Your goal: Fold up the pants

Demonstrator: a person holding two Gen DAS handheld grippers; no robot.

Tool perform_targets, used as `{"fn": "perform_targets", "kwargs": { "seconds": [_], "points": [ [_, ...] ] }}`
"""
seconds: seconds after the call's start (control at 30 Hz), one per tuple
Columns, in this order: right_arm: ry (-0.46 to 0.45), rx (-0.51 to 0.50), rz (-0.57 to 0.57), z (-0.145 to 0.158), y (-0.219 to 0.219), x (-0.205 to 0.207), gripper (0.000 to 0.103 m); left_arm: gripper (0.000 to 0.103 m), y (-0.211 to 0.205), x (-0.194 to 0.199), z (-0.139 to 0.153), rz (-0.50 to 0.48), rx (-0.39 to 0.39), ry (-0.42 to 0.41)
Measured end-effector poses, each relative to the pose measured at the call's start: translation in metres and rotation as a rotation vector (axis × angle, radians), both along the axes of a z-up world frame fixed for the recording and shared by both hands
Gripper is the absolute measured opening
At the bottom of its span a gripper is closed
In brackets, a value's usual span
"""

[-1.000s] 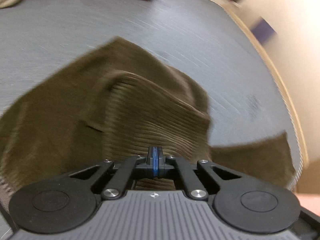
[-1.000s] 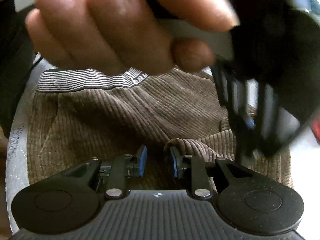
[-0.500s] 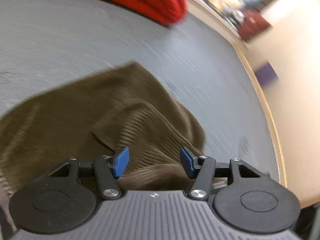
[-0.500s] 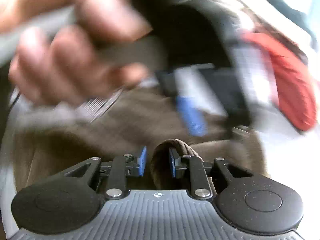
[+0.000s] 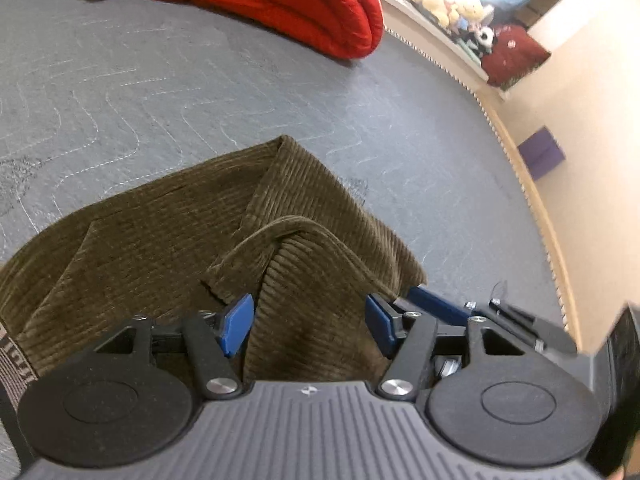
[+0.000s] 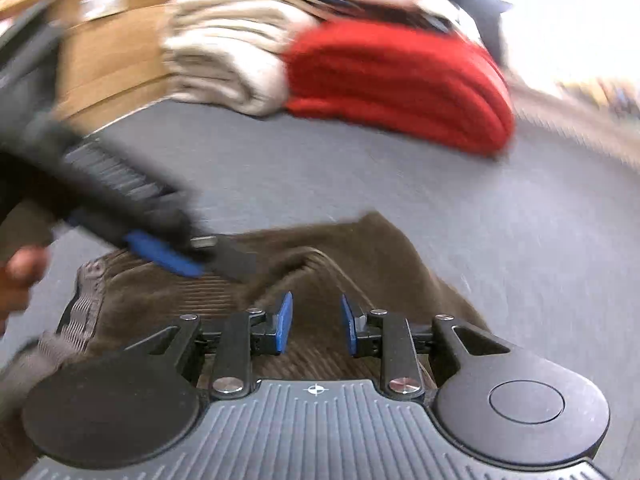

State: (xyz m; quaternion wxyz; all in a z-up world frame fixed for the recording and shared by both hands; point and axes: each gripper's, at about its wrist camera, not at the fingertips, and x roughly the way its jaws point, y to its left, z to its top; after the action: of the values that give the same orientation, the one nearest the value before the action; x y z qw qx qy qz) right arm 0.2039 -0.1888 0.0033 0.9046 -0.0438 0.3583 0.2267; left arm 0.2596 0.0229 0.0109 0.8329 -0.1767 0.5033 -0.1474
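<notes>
Pants (image 5: 168,236), brown corduroy, lie folded on the grey quilted mat (image 5: 200,80). In the left wrist view, the left gripper (image 5: 308,324), clamped shut 1 second ago, is opening, its pads clear of the raised fold between them; a red blanket (image 5: 280,0) lies beyond. In the blurred right wrist view, the right gripper (image 6: 316,322) is opening slightly over the cloth without pressing it; only this view shows the beige blanket stack (image 6: 228,60).

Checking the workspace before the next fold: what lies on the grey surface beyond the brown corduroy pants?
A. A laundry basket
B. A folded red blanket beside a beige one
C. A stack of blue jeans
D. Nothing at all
B: past the pants, a folded red blanket lies on the grey surface, with a beige blanket right beside it.
</notes>
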Motion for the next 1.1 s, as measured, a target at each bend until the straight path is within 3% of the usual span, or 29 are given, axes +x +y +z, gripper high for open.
{"fn": "perform_targets", "kwargs": {
  "seconds": [0.13,0.2,0.37,0.53,0.6,0.63,0.67,0.7,0.77,1.1],
  "points": [
    [0.159,0.127,-0.185,-0.014,-0.036,0.024,0.028,0.075,-0.02,-0.001,-0.011,-0.113,0.052,0.043],
    [0.191,0.18,-0.244,-0.017,-0.048,0.027,0.028,0.081,-0.035,-0.006,-0.014,-0.186,0.091,0.043],
    [0.183,0.223,-0.332,-0.017,-0.067,0.033,0.029,0.087,-0.075,-0.023,-0.025,-0.339,0.138,0.038],
    [0.168,0.232,-0.331,-0.017,-0.067,0.035,0.029,0.087,-0.103,-0.039,-0.044,-0.402,0.282,0.019],
    [0.157,0.23,-0.325,-0.014,-0.068,0.033,0.029,0.082,-0.107,-0.042,-0.047,-0.404,0.344,-0.001],
    [0.15,0.227,-0.323,-0.013,-0.067,0.034,0.03,0.063,-0.105,-0.04,-0.048,-0.396,0.365,-0.008],
    [0.143,0.224,-0.323,-0.013,-0.066,0.034,0.03,0.031,-0.101,-0.038,-0.048,-0.373,0.377,-0.012],
    [0.14,0.224,-0.325,-0.012,-0.069,0.033,0.031,0.021,-0.094,-0.033,-0.048,-0.344,0.379,-0.005],
    [0.136,0.228,-0.329,-0.011,-0.07,0.033,0.032,0.01,-0.073,-0.024,-0.044,-0.257,0.307,0.022],
    [0.139,0.235,-0.274,-0.007,-0.073,0.033,0.033,0.003,0.005,-0.008,-0.034,0.178,0.049,0.066]
  ]
}}
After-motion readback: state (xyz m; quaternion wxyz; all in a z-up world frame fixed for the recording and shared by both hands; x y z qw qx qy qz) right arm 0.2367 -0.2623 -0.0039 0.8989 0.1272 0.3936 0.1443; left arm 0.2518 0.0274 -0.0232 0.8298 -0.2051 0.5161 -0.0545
